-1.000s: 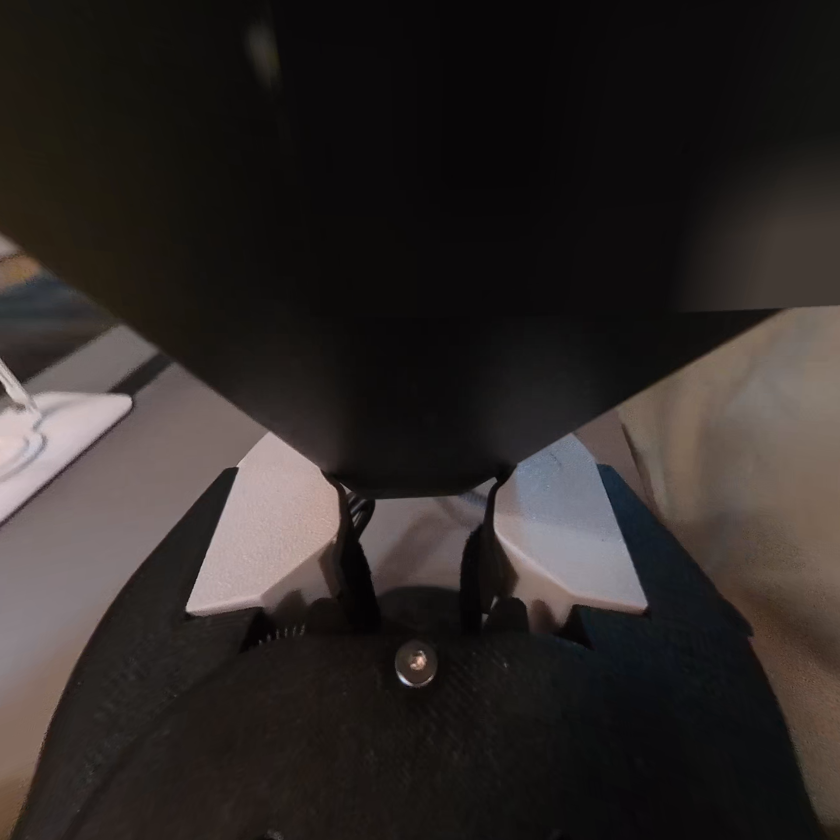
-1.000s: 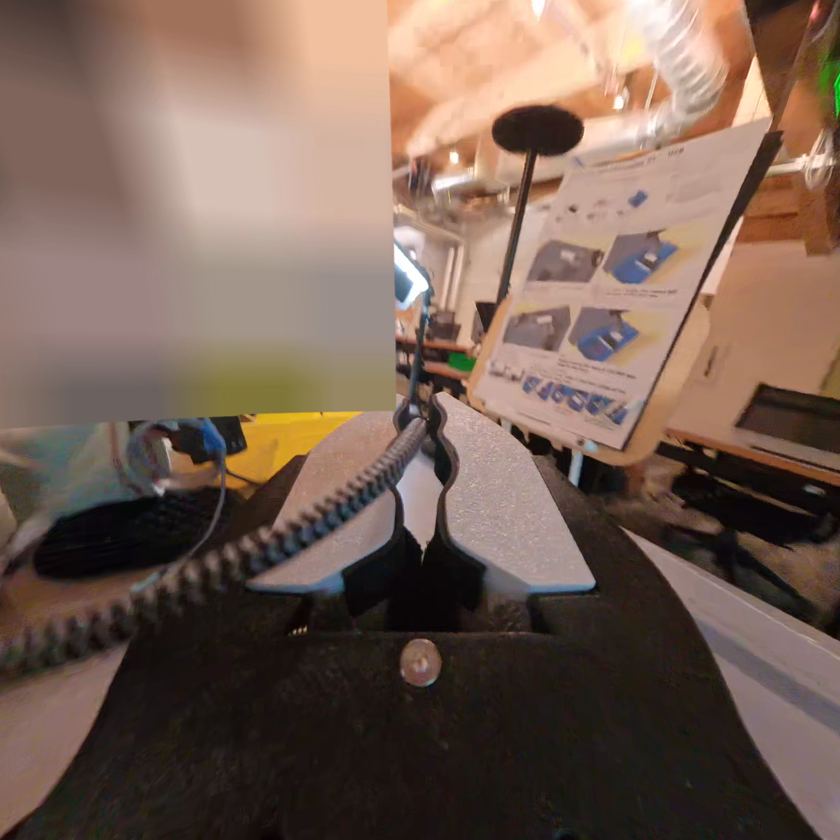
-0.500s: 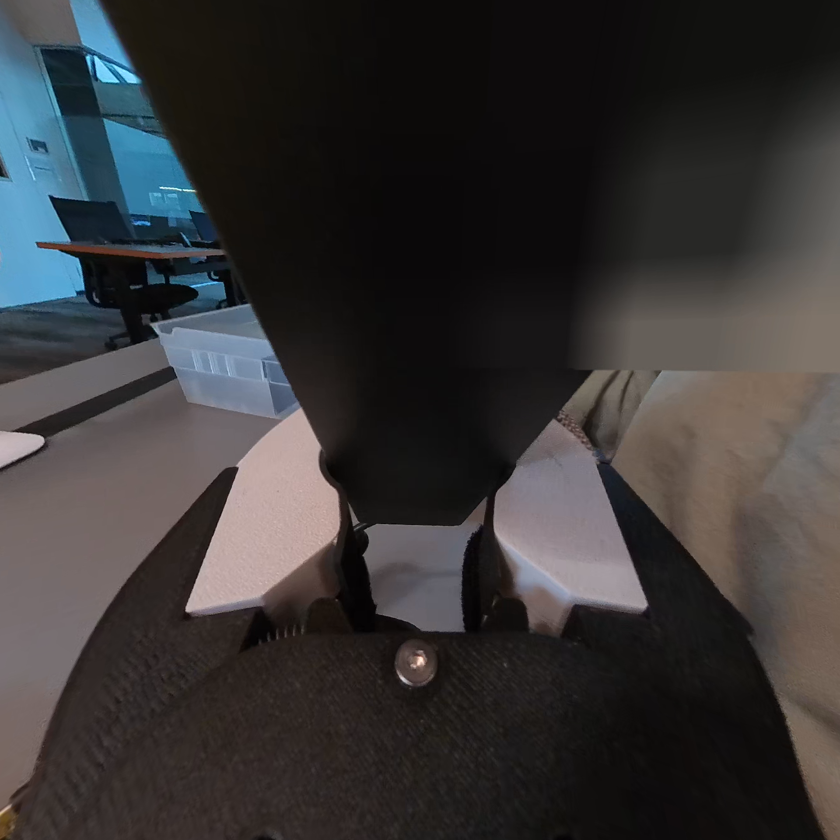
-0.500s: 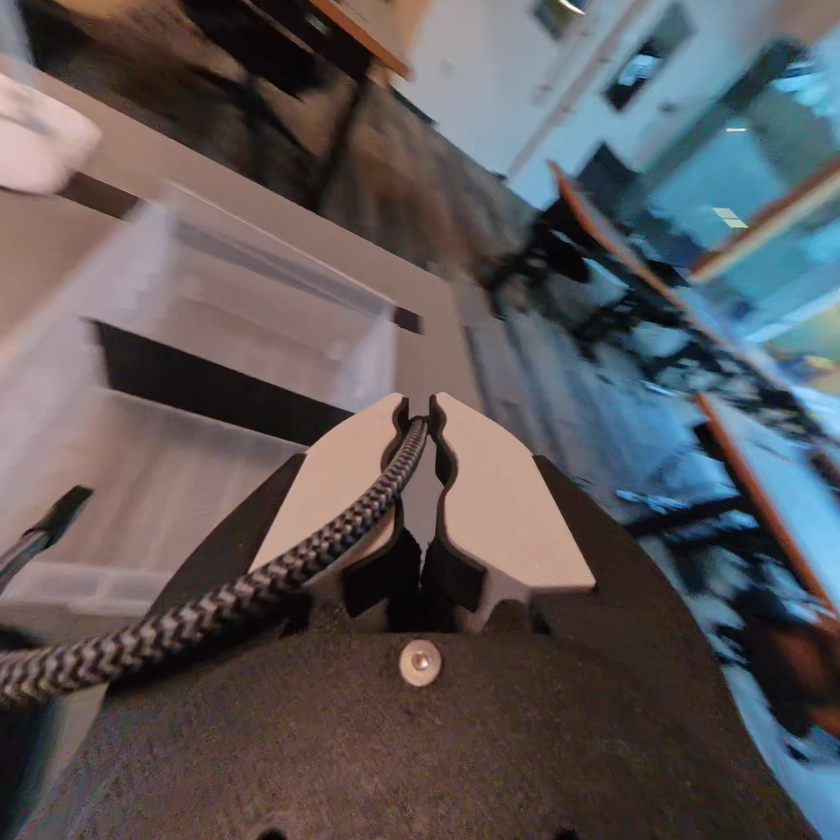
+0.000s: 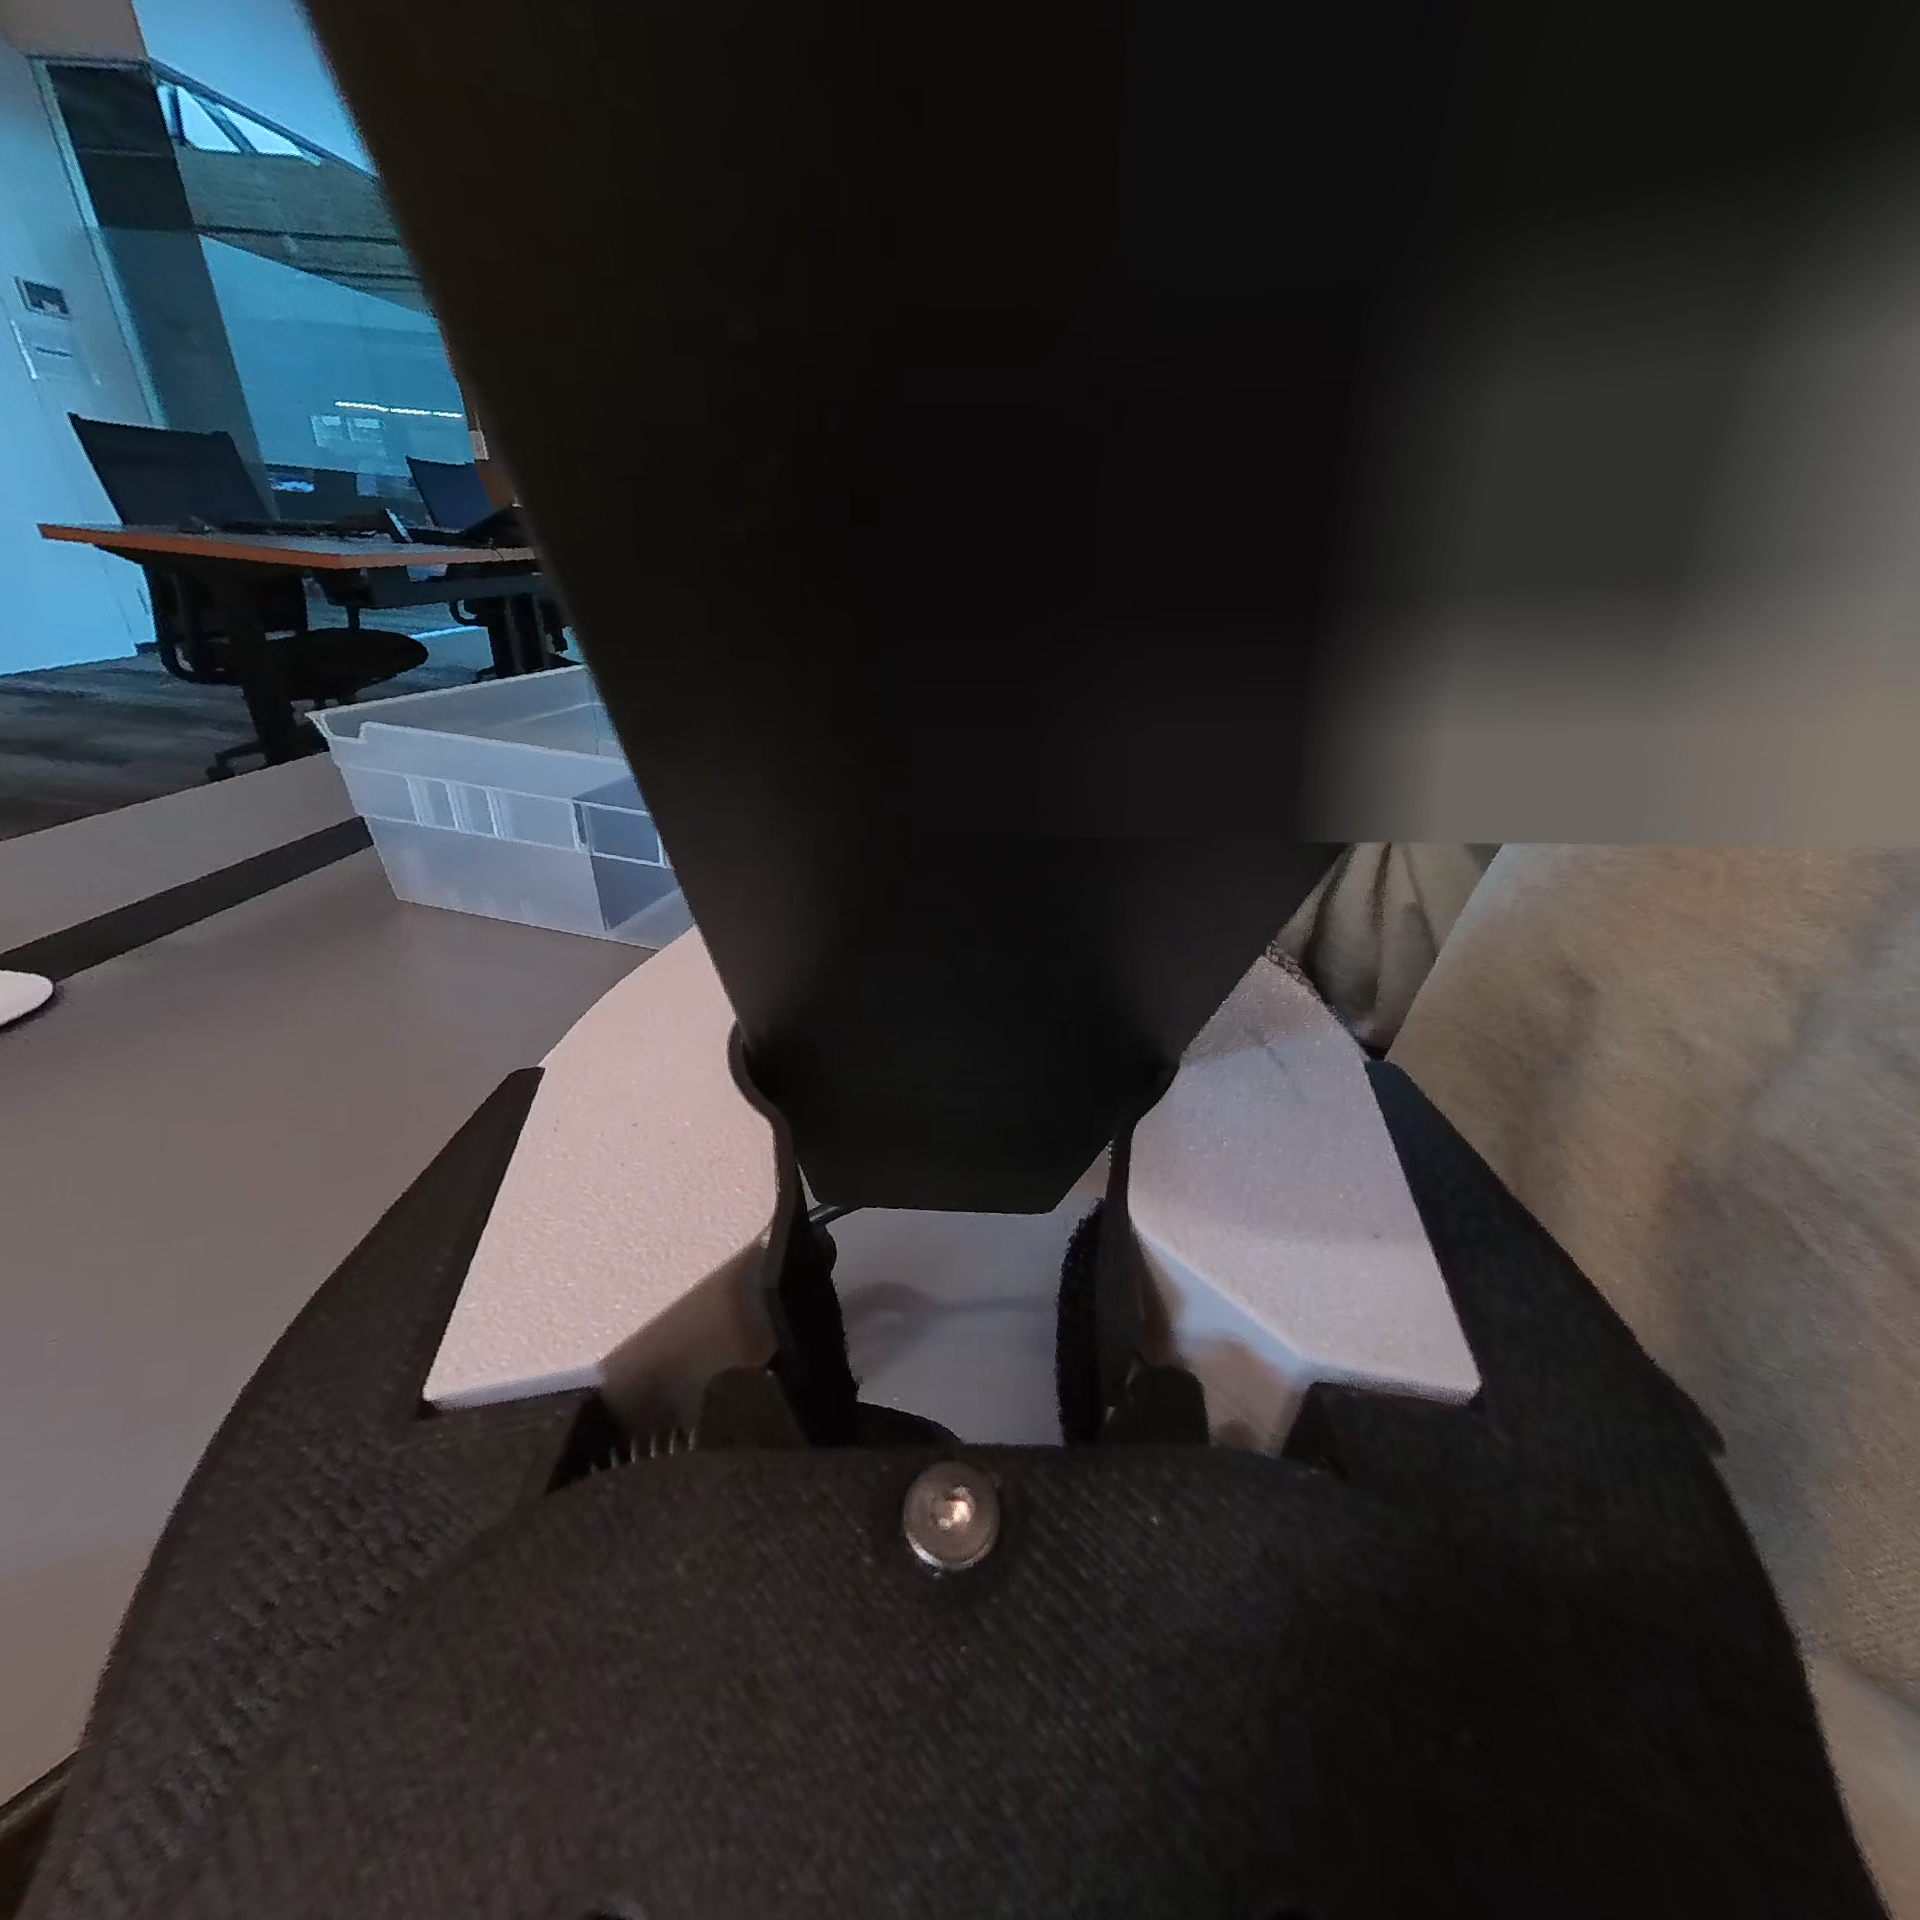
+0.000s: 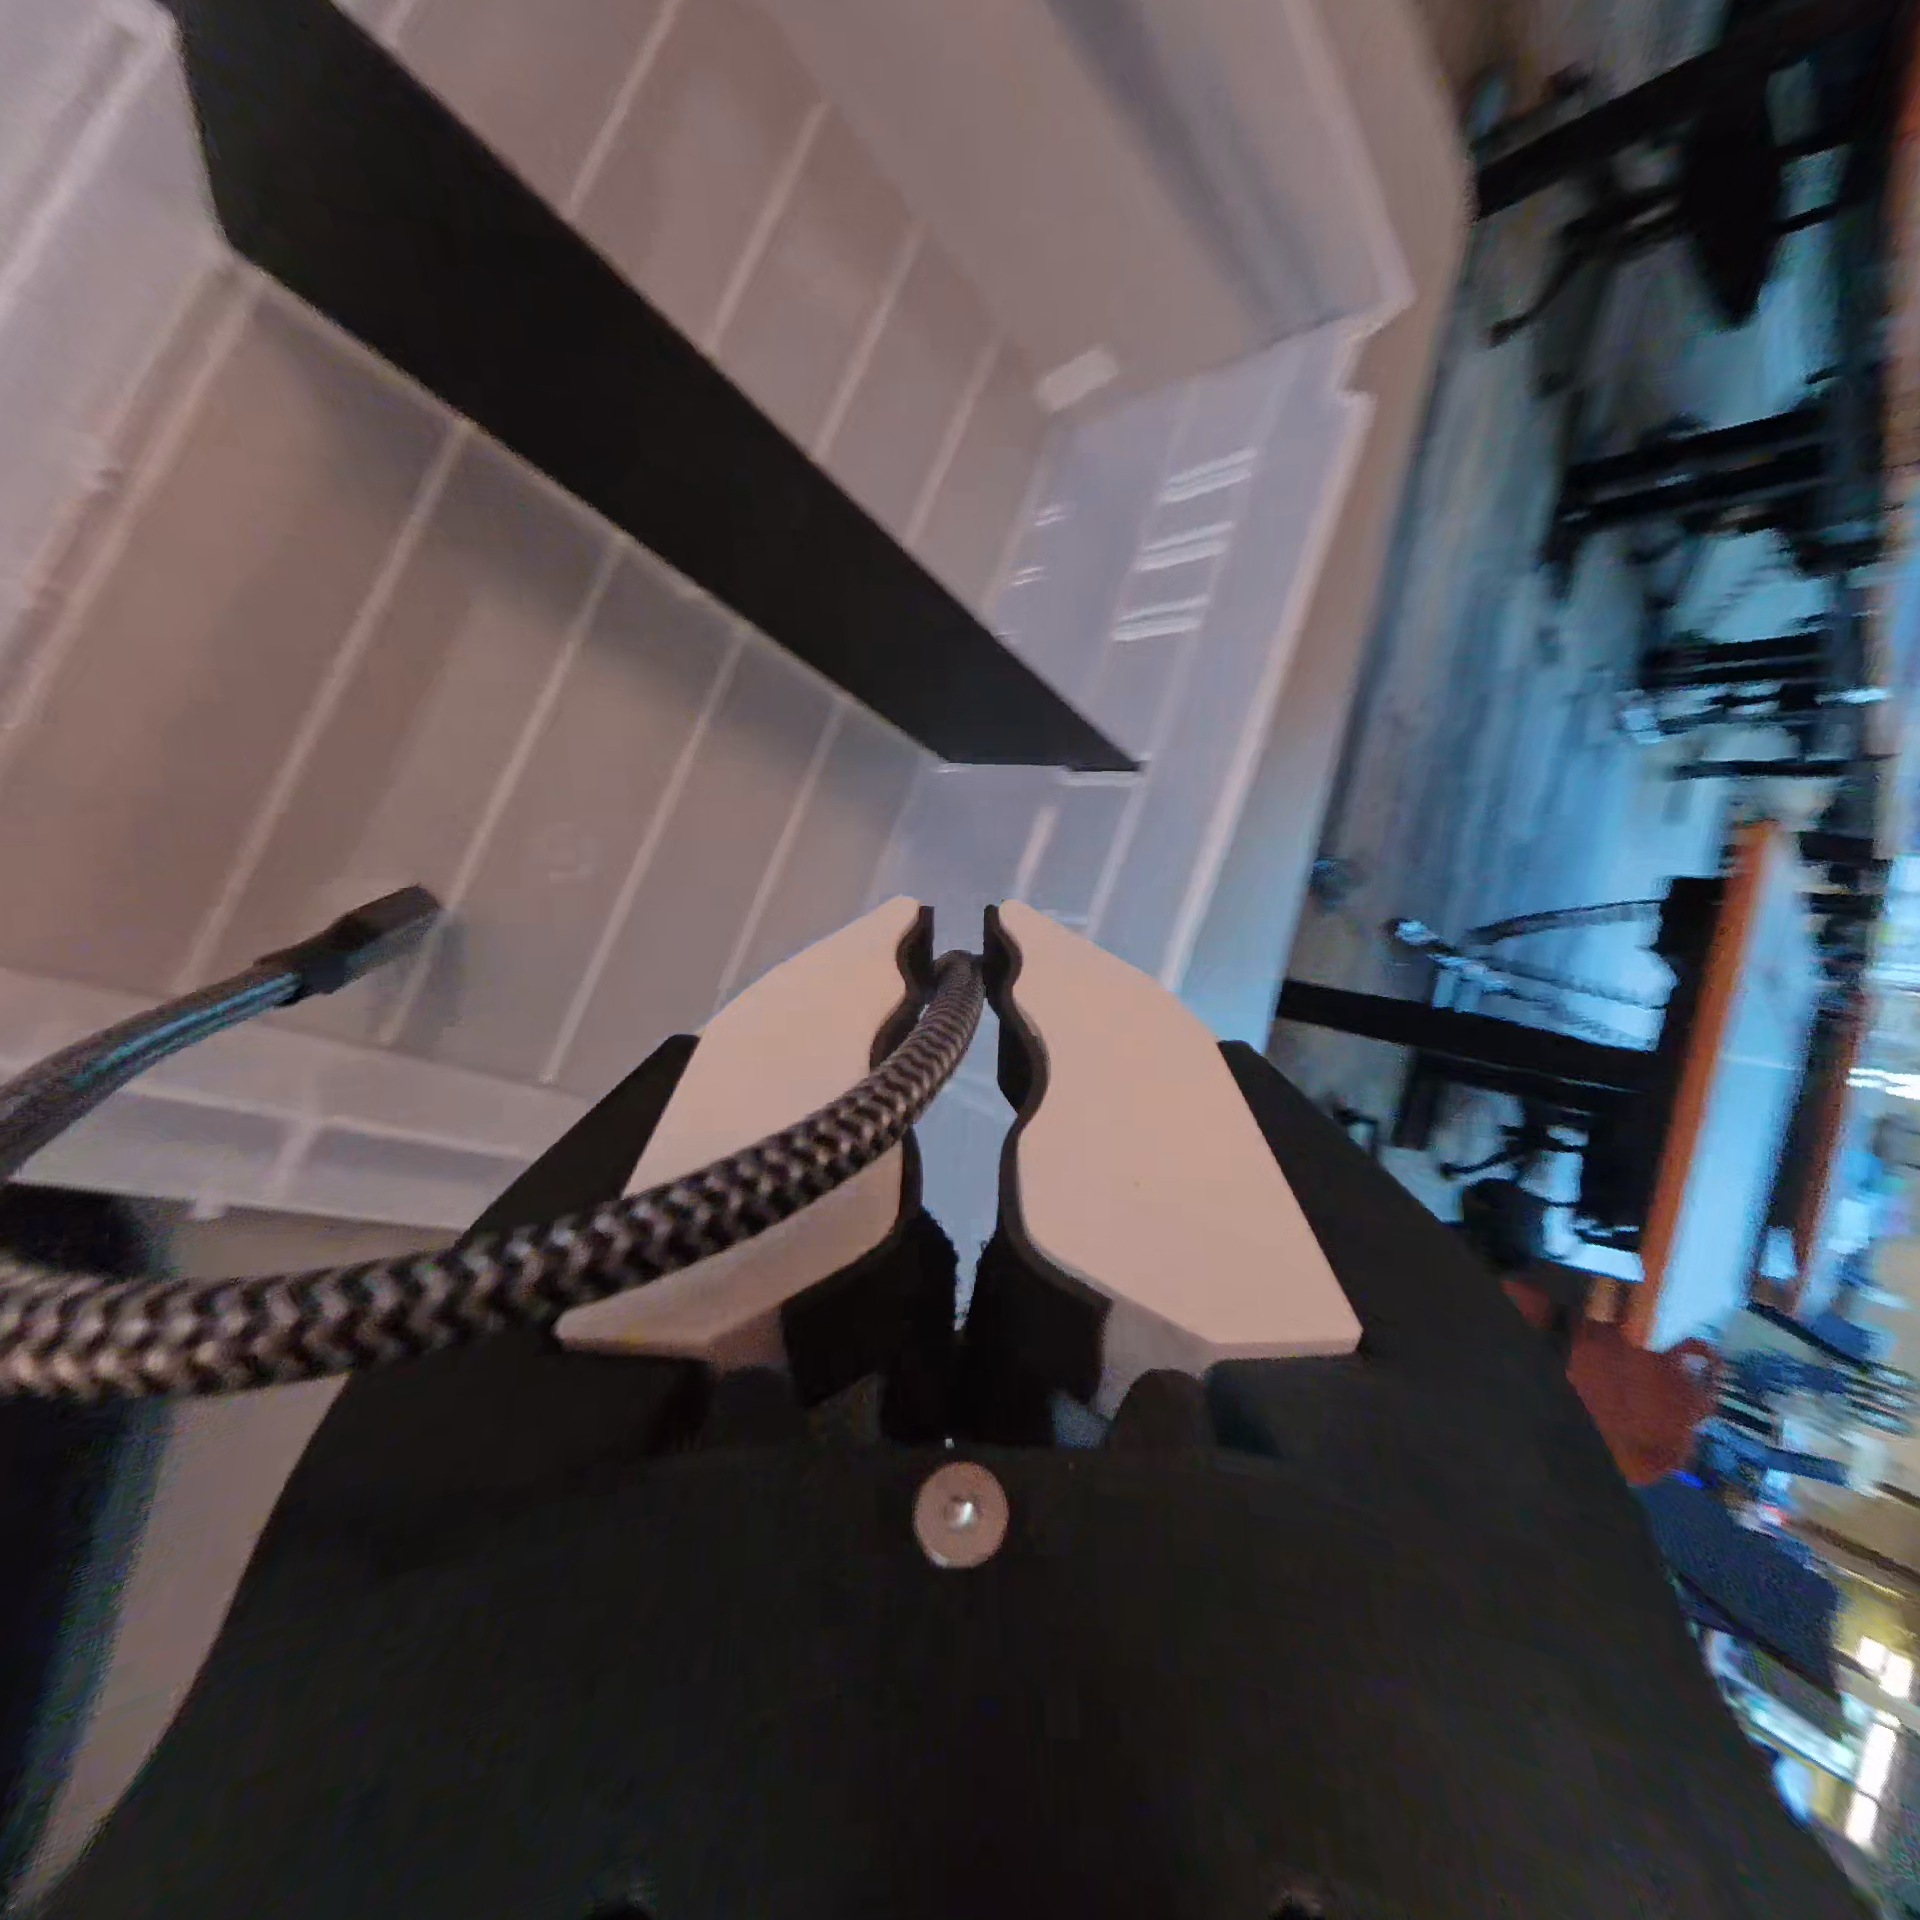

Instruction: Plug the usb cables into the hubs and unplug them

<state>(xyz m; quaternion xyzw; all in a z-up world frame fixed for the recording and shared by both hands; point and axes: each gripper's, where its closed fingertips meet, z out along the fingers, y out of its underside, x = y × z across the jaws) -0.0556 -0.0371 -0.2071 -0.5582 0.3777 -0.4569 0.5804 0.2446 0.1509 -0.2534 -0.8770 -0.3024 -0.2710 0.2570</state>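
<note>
Braided USB cable (image 6: 727,1164) pinched in right tongs (image 6: 958,940) alone; black hub (image 5: 935,623) clamped in left tongs (image 5: 940,1049).

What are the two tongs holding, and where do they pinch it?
The right tongs pinch the braided cable along its cord near their tips. The left tongs clamp a black hub by its narrow end.

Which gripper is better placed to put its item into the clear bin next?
Probably the right gripper: it pinches the braided cable directly over the clear bin. The left gripper, clamping a large black object, sits back from the bin.
</note>
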